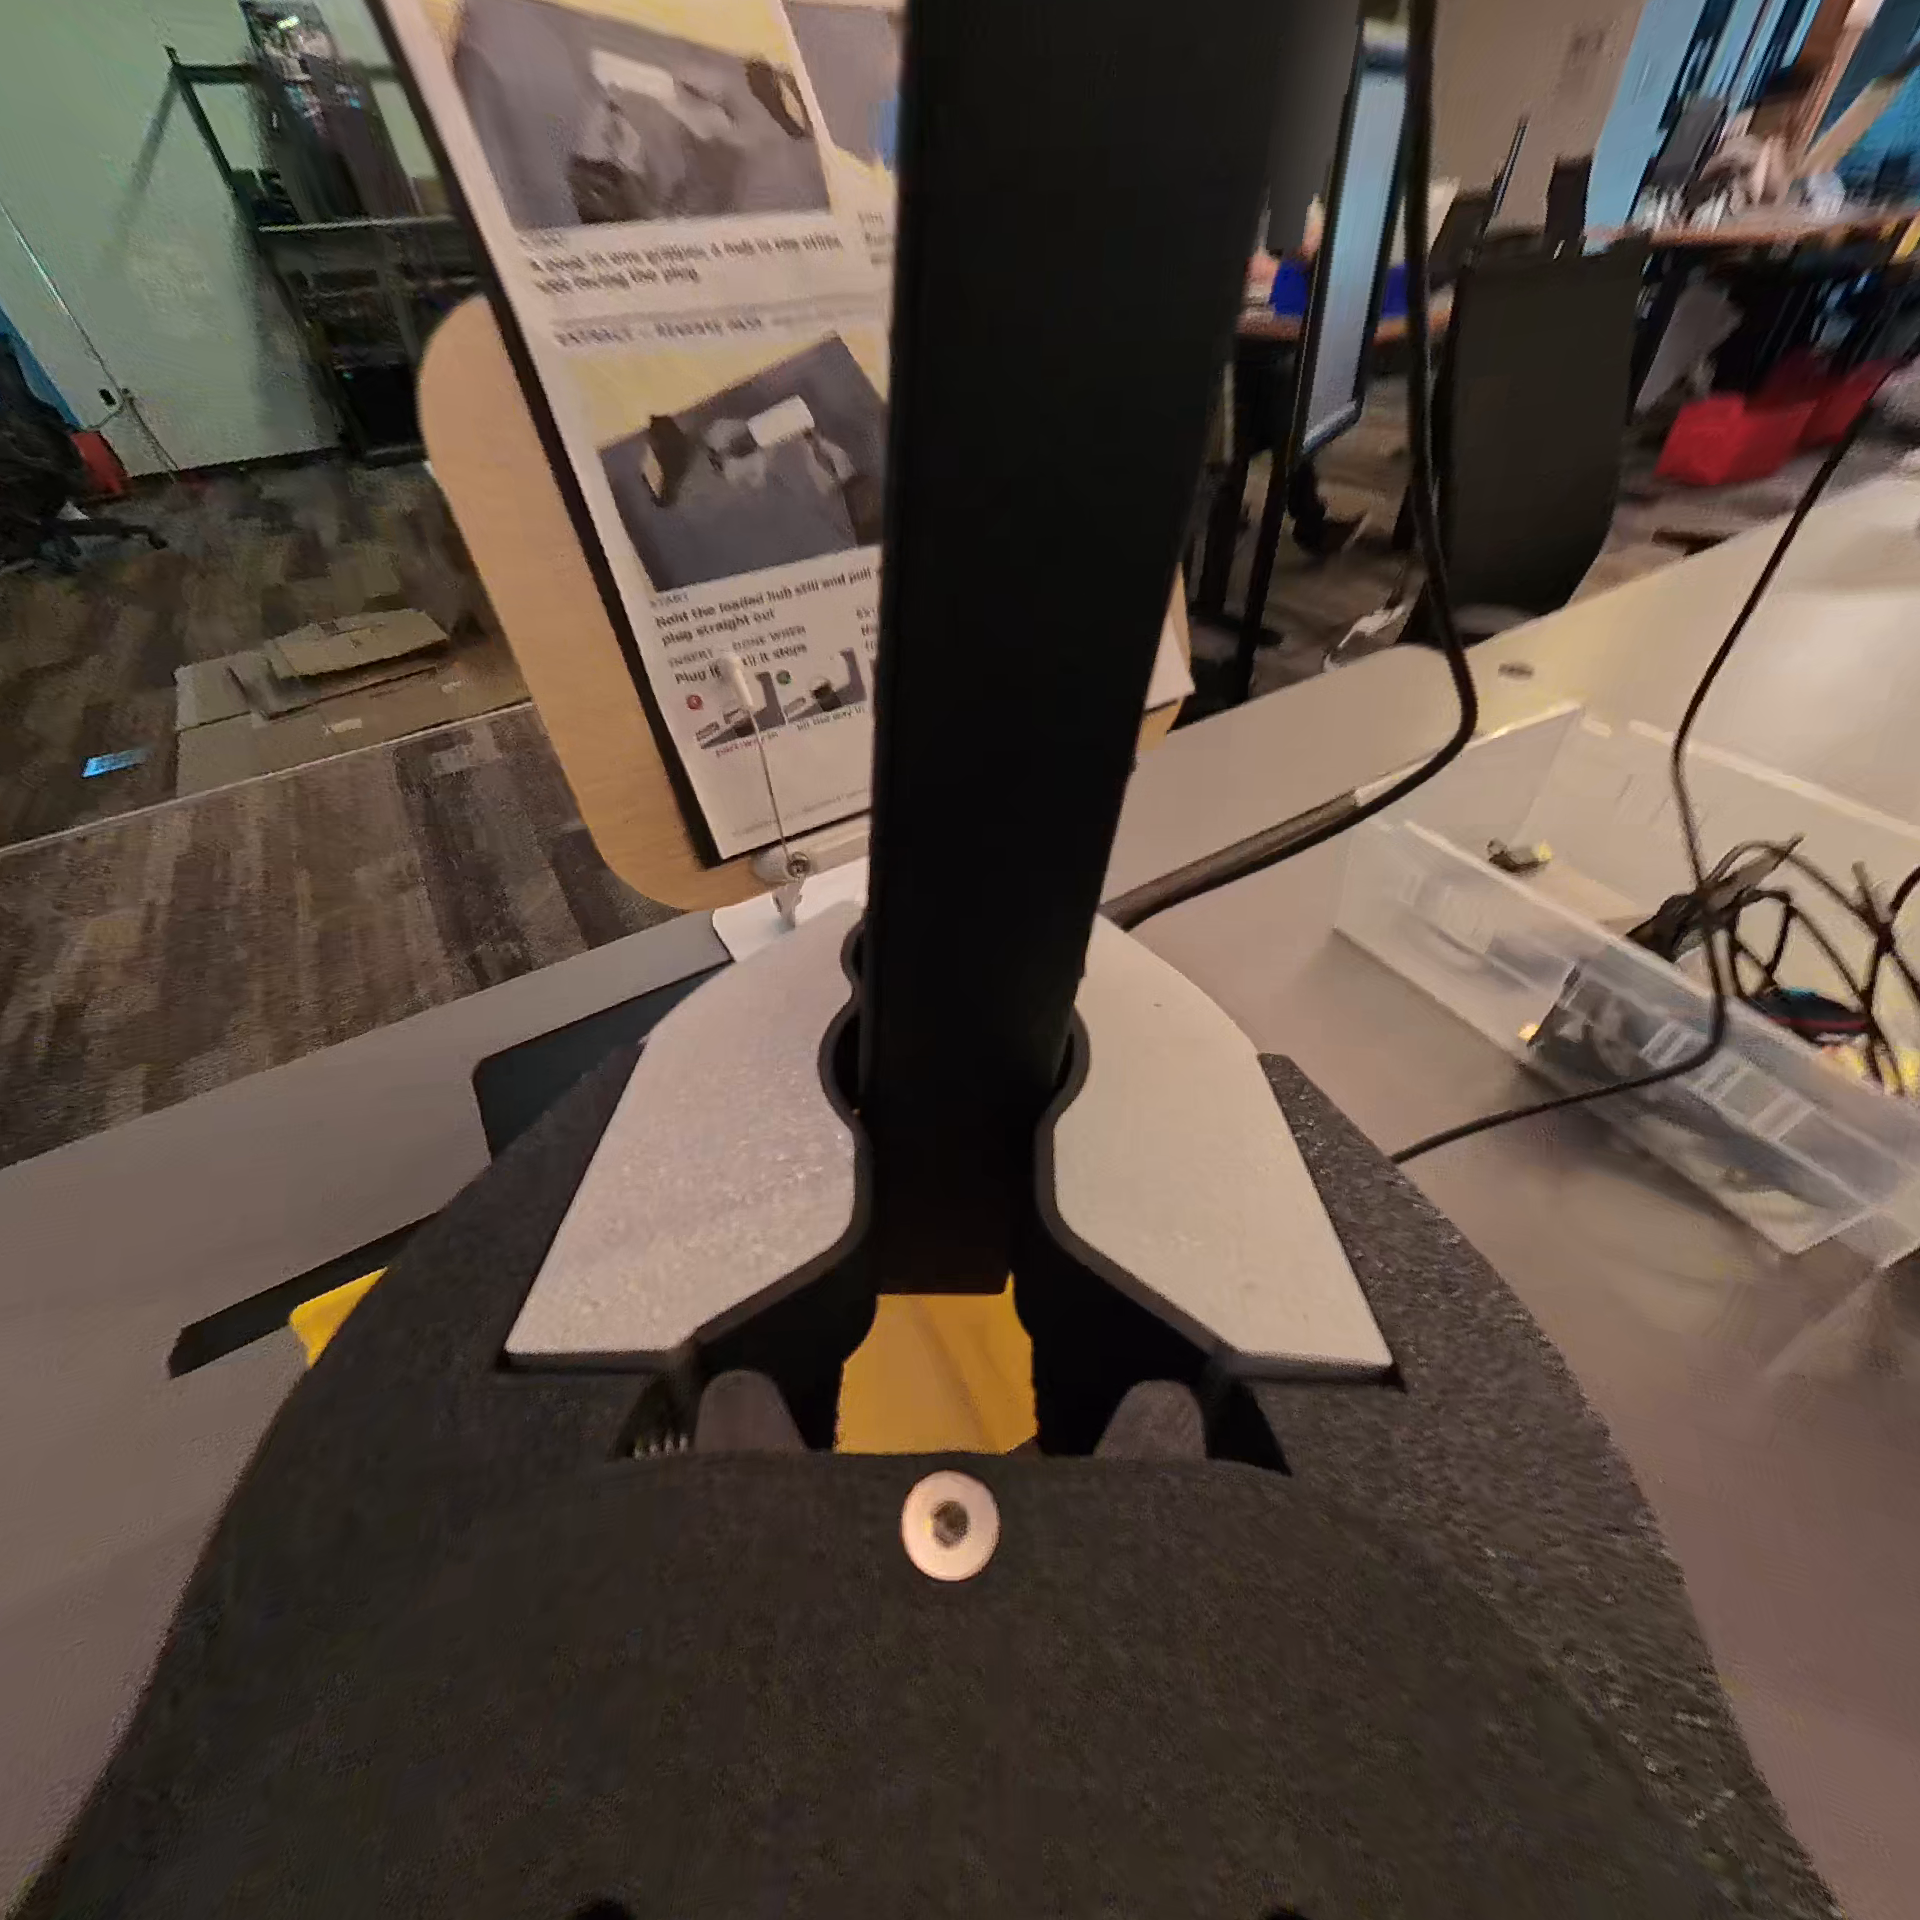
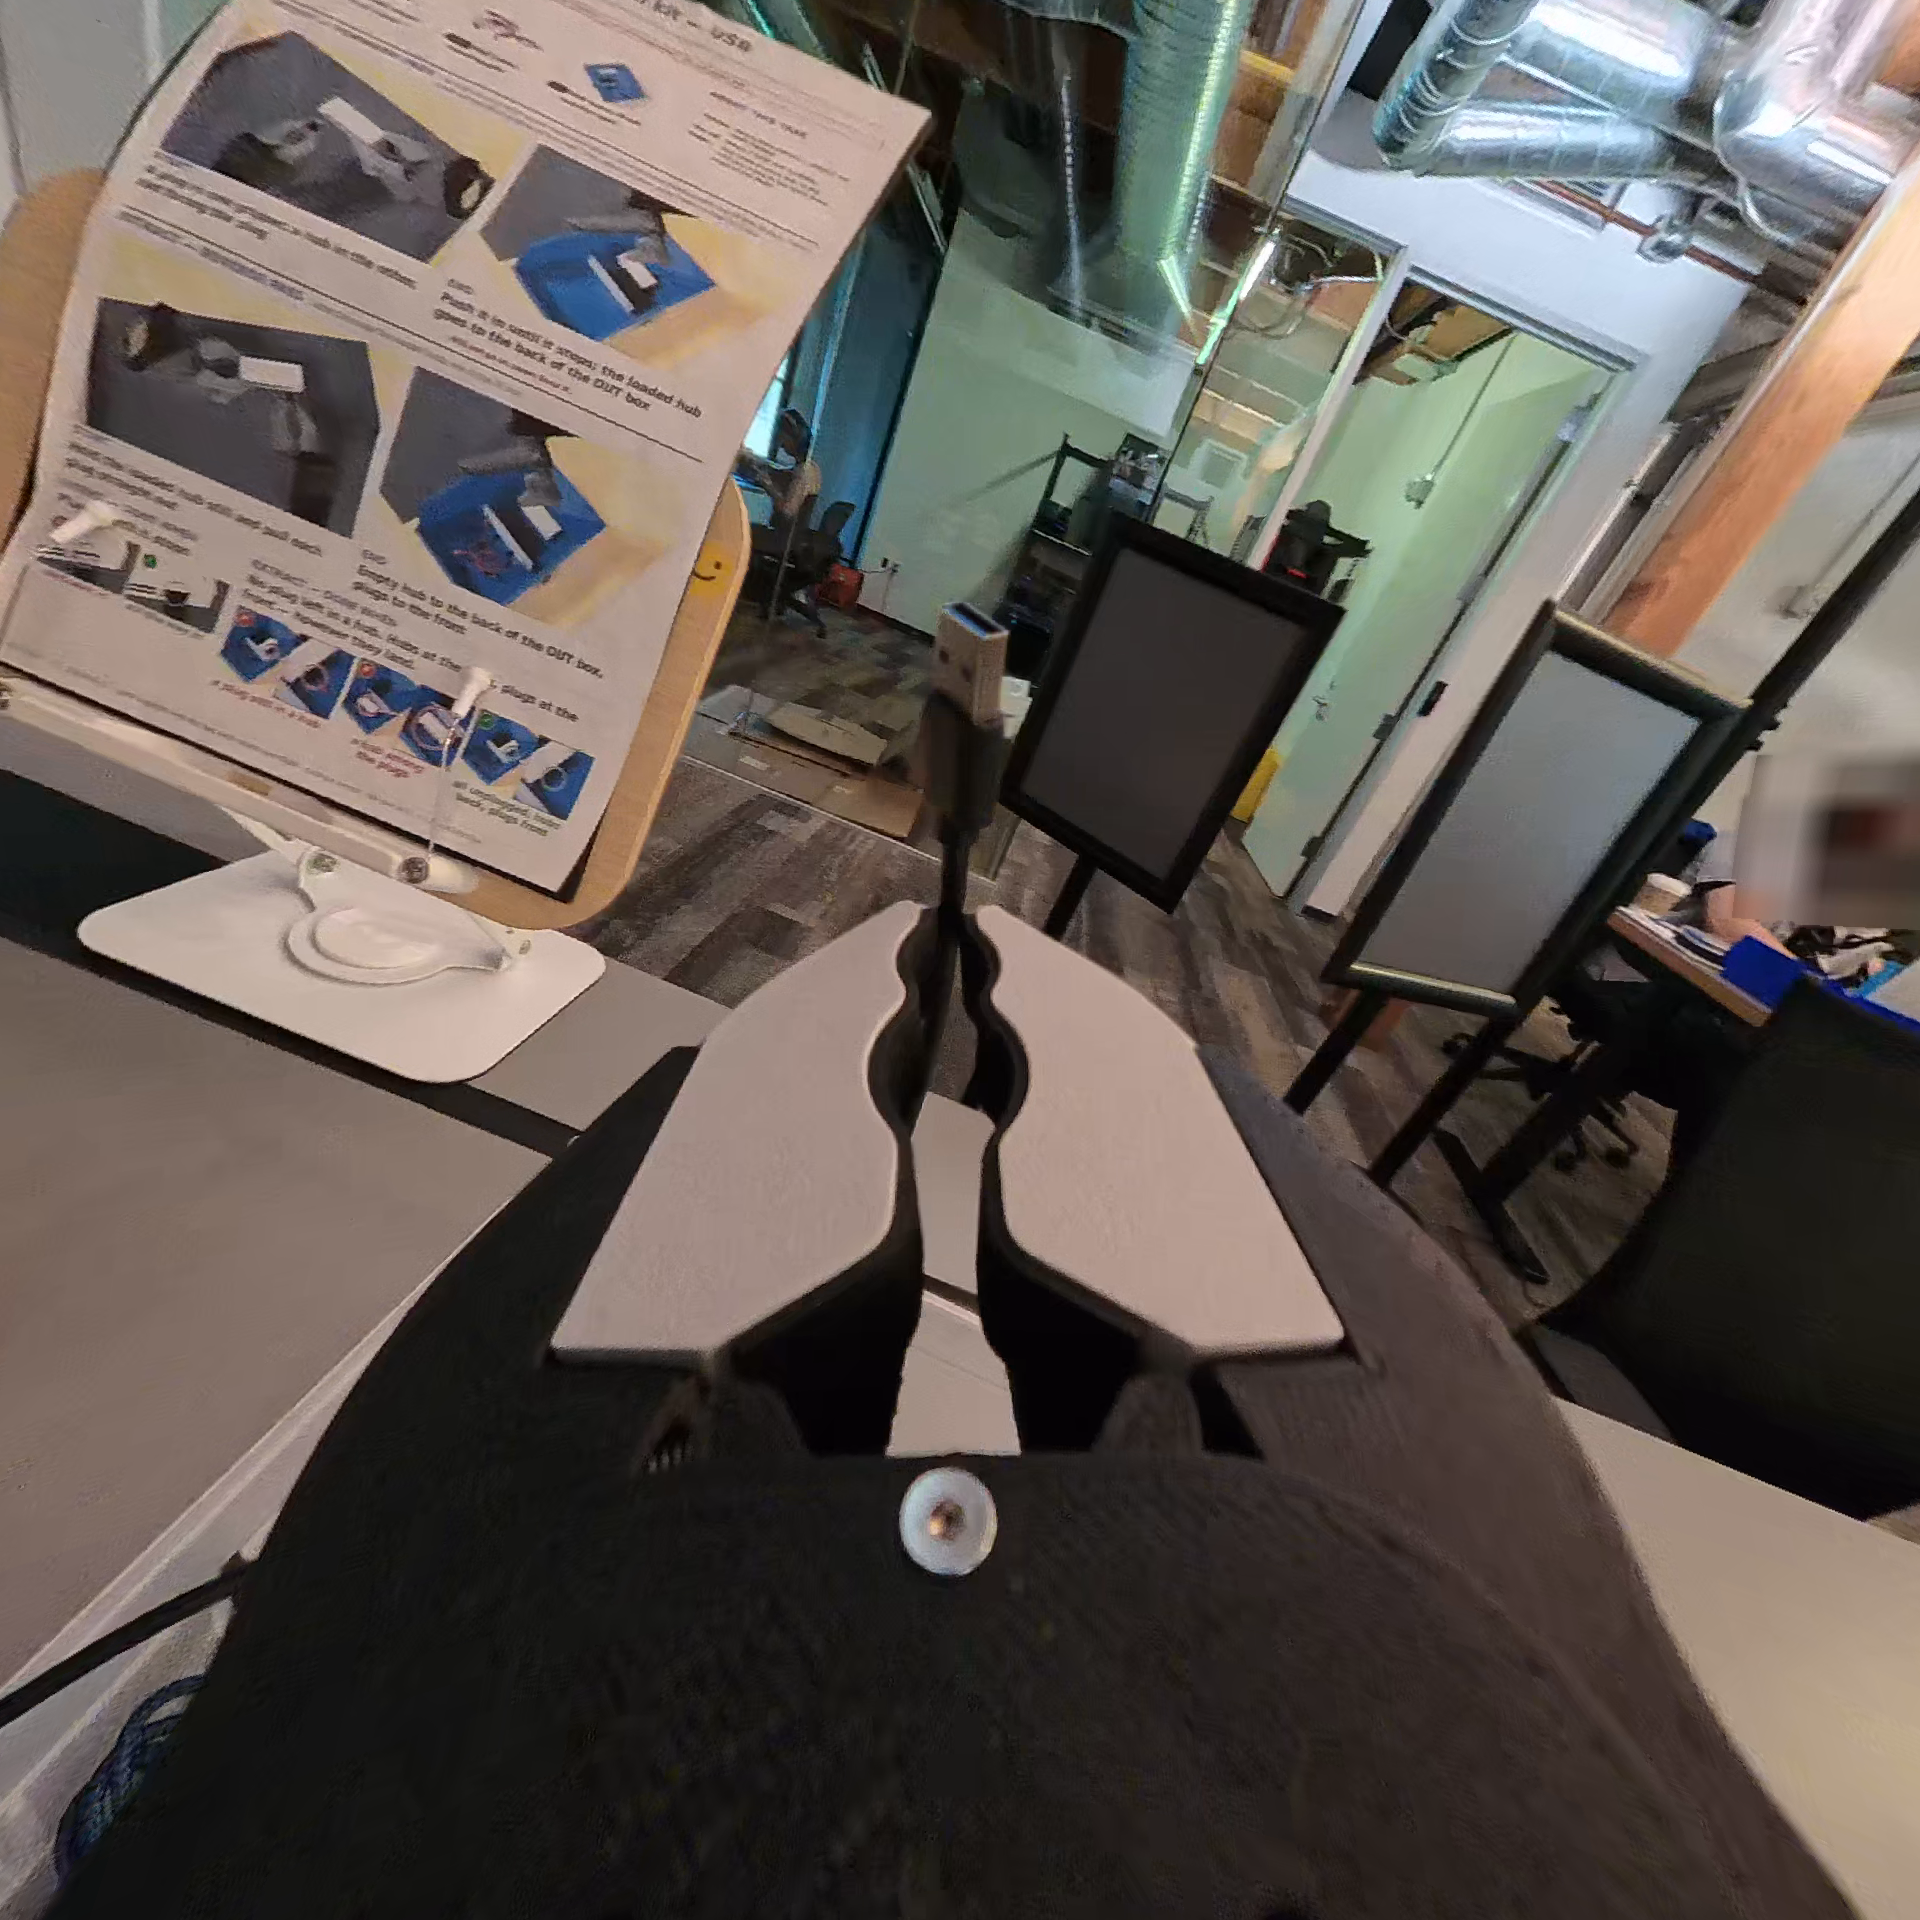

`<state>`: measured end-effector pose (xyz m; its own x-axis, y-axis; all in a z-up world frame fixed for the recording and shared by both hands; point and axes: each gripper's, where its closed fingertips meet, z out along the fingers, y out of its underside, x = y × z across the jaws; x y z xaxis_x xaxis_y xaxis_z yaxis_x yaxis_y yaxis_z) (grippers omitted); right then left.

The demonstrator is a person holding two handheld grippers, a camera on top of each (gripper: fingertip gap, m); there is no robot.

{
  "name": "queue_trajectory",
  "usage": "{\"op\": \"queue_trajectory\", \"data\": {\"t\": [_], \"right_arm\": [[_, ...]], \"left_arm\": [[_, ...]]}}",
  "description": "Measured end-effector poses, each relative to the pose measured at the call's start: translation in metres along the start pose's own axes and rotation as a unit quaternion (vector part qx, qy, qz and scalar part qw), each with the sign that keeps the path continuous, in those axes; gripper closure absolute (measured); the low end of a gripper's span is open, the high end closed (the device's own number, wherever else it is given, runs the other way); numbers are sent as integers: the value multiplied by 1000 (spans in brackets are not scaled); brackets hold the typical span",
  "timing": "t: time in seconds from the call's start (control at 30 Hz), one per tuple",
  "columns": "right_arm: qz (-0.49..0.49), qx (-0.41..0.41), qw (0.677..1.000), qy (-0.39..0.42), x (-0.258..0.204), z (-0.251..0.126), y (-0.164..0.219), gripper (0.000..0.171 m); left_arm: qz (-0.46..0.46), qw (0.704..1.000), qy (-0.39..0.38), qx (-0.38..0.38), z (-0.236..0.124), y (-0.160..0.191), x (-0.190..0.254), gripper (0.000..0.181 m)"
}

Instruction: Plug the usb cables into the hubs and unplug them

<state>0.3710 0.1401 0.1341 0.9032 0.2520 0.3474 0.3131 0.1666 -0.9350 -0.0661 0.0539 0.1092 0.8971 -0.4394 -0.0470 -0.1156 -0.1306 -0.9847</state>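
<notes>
USB plug (image 2: 971,665) with its black cable sits clamped in the right tool (image 2: 951,971), fingers closed on the cable just below the plug's black housing, metal end pointing up and away, lifted above the desk (image 2: 208,1195). Left tool (image 1: 961,1039) is clamped on a long black bar-shaped body, judged to be the hub (image 1: 1070,416), which stands up out of the fingers and runs past the top of the view; its ports are not visible. Step in hand, as a judgement: both parts are picked up and held in the air, insertion not yet made, since plug and hub do not show together in either view. Next move calls for bringing the plug's metal end square to a hub port, matching its flat orientation, then pushing straight in while the left tool holds the hub steady. Counts: one plug in grip, one hub in grip, two tools. On the desk to the right of the left wrist view, one clear plastic bin (image 1: 1621,997) holds a tangle of further black cables (image 1: 1787,935), number cannot be told. One printed instruction sheet (image 2: 416,364) stands on a white stand (image 2: 343,956) at the desk's far edge.
</notes>
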Motion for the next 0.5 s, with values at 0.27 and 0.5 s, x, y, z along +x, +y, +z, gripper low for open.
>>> {"op": "queue_trajectory", "data": {"t": [0.27, 0.5], "right_arm": [[34, -29, 999, 2, 20, 12, 33, 167], [63, -36, 997, 15, 32, 12, 51, 167]], "left_arm": [[1, 999, 30, 21, -19, -44, -3, 154], [72, 995, 59, -26, 18, -152, 18, 154]]}}
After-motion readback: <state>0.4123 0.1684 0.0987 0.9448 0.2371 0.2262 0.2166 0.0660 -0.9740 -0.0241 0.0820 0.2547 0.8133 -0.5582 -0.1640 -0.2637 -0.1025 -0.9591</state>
